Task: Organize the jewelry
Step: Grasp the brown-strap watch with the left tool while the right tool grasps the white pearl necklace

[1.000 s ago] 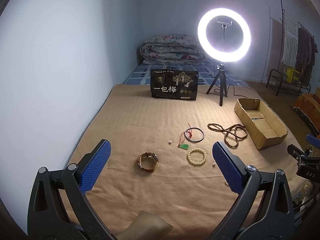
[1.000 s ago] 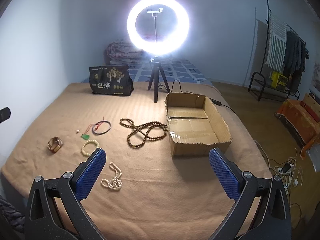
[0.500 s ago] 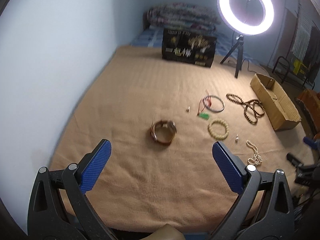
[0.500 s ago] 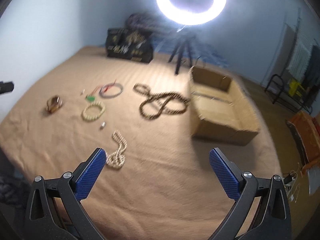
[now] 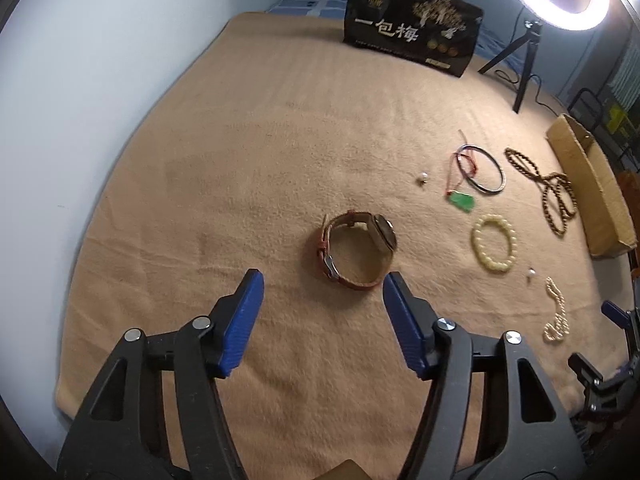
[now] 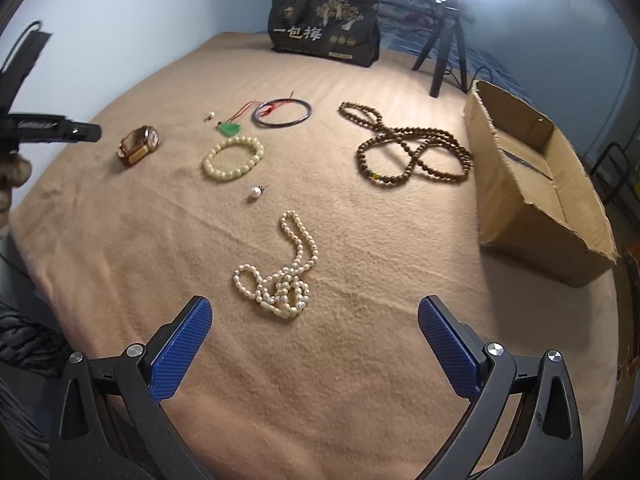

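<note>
A brown-strapped watch [image 5: 356, 252] lies on the tan blanket [image 5: 240, 168], just past the tips of my left gripper [image 5: 322, 282]. Its jaws are closing with nothing pressed between the blue pads. My right gripper [image 6: 314, 308] hangs open over a white pearl necklace [image 6: 280, 280], heaped just beyond its tips. Farther out lie a cream bead bracelet [image 6: 233, 158], a green pendant on red cord [image 6: 229, 129], a dark bangle [image 6: 282, 125], a long brown bead necklace [image 6: 404, 152] and two pearl earrings [image 6: 254, 193].
An open cardboard box [image 6: 532, 184] sits at the blanket's right edge. A black printed bag [image 5: 412, 32] and a ring light on a tripod [image 6: 444, 52] stand at the back. A pale wall runs along the left. The blanket's front edge is close below both grippers.
Both grippers have dropped and tipped down toward the blanket. The left one has come up to the watch and narrowed its jaws; the right one has come up to the pearl necklace, jaws unchanged.
</note>
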